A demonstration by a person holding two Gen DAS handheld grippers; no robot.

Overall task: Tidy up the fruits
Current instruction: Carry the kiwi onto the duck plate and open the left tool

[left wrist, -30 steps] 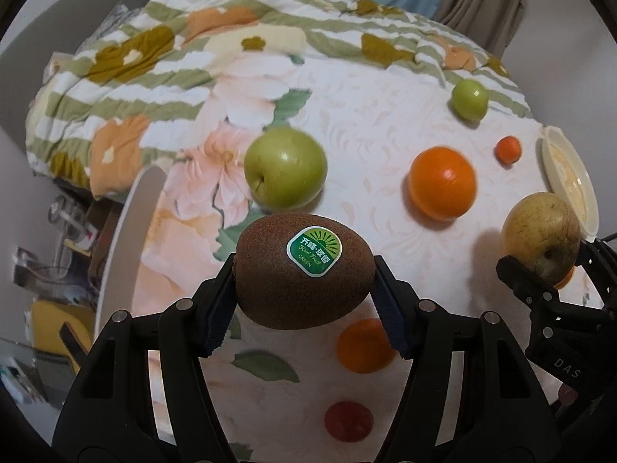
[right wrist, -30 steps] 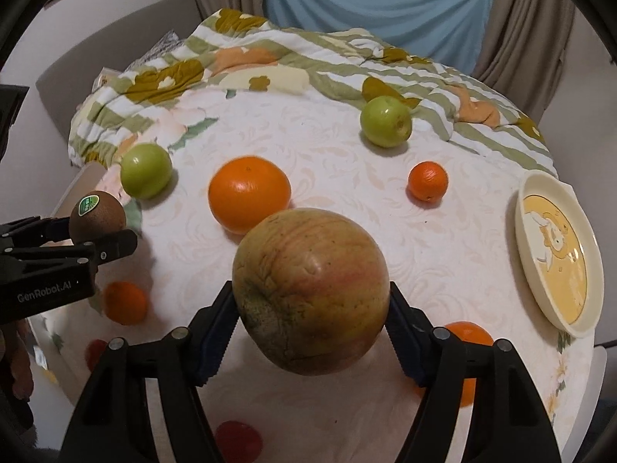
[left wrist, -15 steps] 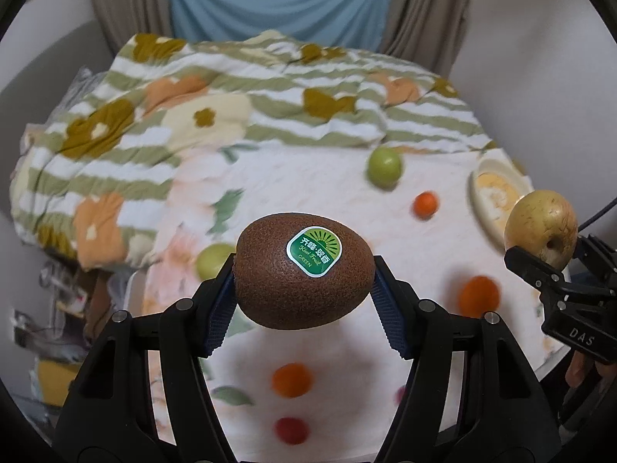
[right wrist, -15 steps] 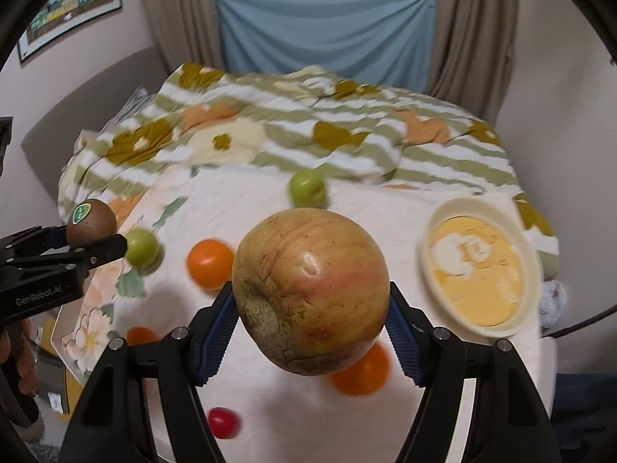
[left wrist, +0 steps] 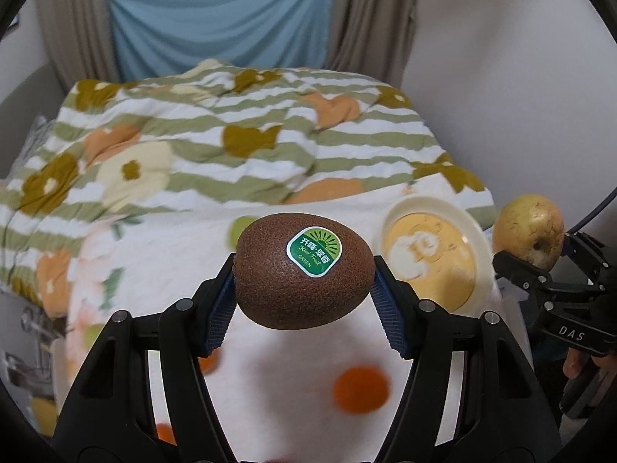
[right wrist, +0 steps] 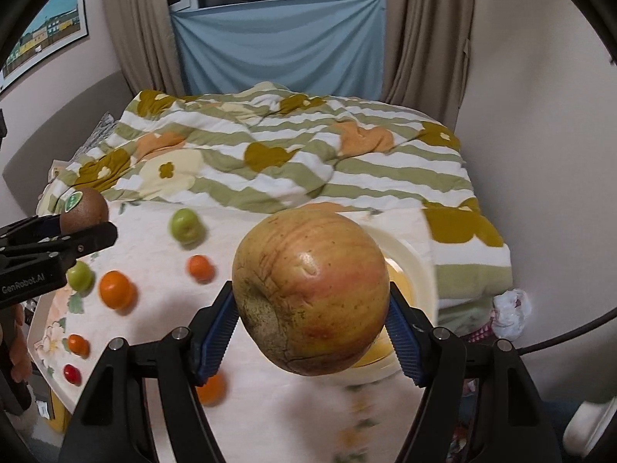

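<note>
My left gripper (left wrist: 304, 293) is shut on a brown kiwi (left wrist: 293, 285) with a green sticker, held high above the table. My right gripper (right wrist: 310, 316) is shut on a large yellow-red apple (right wrist: 312, 293), also held in the air. The apple shows at the right edge of the left wrist view (left wrist: 530, 237), and the kiwi at the left of the right wrist view (right wrist: 83, 208). A cream plate (left wrist: 474, 239) with a yellow picture lies on the table's right side, partly hidden behind the apple in the right wrist view (right wrist: 408, 254).
On the floral tablecloth (right wrist: 270, 405) lie two green apples (right wrist: 185, 223), several oranges (right wrist: 115, 289) and small tangerines (right wrist: 200, 268), and a red tomato (right wrist: 71, 373). A striped floral quilt (right wrist: 293, 154) covers the bed behind. A wall stands to the right.
Both grippers have risen and tilted up with their fruit still held. The table looks smaller and lower, and the plate now sits closer under both grippers.
</note>
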